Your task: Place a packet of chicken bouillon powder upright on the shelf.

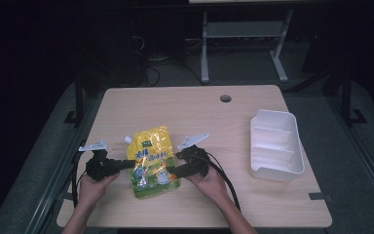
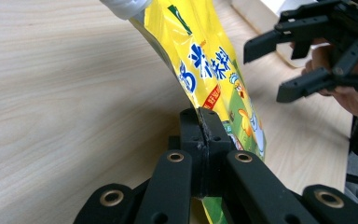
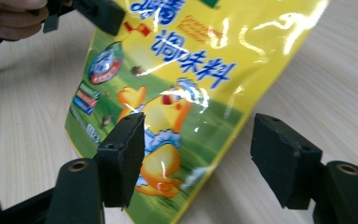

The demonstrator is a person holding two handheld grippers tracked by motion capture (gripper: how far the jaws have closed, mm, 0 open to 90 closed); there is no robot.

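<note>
one yellow pouch (image 1: 153,163) lies on the table (image 1: 190,105) between two grippers: left gripper (image 2: 204,125) clamped on its edge, right gripper (image 3: 198,156) spread apart. one white tray (image 1: 276,145) sits well right.

A light wooden rectangular table (image 1: 185,107) with a round cable hole (image 1: 225,98) stands on a dark grey floor (image 1: 355,165). Beyond the hand-held grippers, a grey metal desk frame (image 1: 243,34) stands in a dim, dark room.
</note>
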